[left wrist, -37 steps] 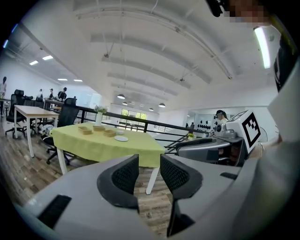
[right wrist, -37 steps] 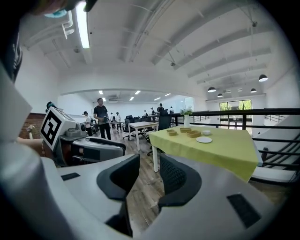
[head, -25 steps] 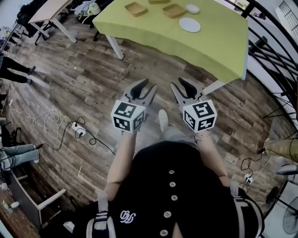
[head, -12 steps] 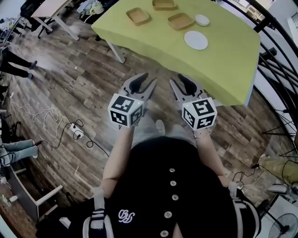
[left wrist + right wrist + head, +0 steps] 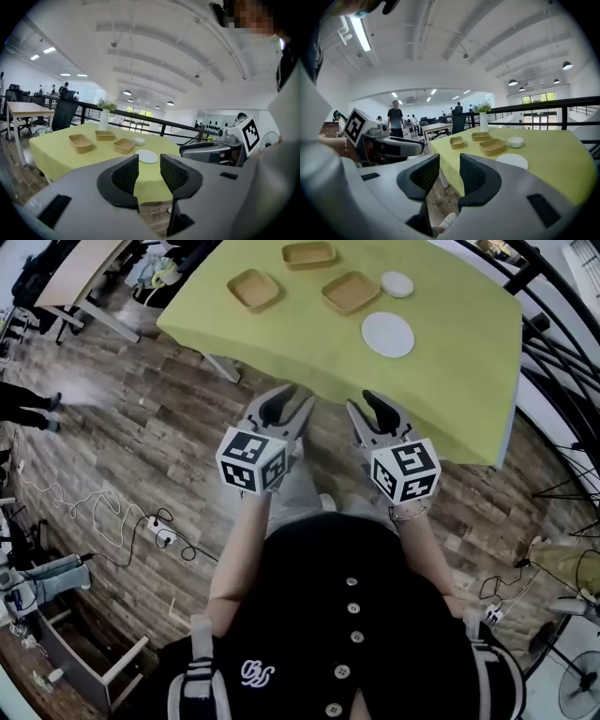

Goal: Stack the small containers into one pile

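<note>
both the left claw [image 5: 281,409] and right claw [image 5: 377,411] stand apart, empty.

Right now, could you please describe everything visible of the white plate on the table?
The white plate is round, flat, plain and smooth-looking, empty. It lies level on the yellow-green tablecloth, closer to the person than the other dishes, apart from the small white bowl and the tan tray beyond it. Only the cloth touches it.

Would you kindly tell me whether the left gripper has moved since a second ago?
Yes. The left gripper has come forward toward the green table; the floor gap between them has nearly closed.
</note>
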### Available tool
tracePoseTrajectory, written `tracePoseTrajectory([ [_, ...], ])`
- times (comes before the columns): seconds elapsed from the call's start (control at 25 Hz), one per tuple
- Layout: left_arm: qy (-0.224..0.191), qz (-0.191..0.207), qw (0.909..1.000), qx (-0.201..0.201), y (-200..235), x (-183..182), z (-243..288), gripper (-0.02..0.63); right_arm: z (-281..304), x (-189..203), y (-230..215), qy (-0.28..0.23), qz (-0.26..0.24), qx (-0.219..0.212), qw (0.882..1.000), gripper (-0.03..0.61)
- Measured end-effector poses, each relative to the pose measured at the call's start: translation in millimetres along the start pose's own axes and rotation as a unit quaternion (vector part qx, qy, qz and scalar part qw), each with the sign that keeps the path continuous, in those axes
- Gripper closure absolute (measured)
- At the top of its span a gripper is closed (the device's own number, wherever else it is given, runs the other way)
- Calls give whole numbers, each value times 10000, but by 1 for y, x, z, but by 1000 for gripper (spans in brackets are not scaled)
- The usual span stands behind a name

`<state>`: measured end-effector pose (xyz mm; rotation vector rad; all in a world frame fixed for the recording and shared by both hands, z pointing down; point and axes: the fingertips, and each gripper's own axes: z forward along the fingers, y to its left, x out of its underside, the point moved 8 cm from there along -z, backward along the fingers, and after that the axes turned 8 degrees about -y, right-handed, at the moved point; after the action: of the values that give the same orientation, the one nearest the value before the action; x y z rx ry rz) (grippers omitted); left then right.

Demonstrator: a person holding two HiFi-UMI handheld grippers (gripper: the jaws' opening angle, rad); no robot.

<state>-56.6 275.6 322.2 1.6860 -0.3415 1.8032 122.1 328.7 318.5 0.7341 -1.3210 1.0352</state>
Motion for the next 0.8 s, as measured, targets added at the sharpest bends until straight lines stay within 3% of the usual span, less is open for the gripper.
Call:
tracePoseTrajectory([
  [0.16, 97, -145, 9997, 171, 39, 1, 34, 471, 42, 7, -19, 179, 29, 120, 9998, 449],
  [0.4, 165, -23, 9986, 498, 118, -33, 96, 471, 130, -20, -52, -4, -27, 388, 9992, 449],
  [0.8, 516, 281, 9879, 1433, 208, -76, 203, 471, 229, -42, -112, -225, 232, 1333, 9905, 449],
])
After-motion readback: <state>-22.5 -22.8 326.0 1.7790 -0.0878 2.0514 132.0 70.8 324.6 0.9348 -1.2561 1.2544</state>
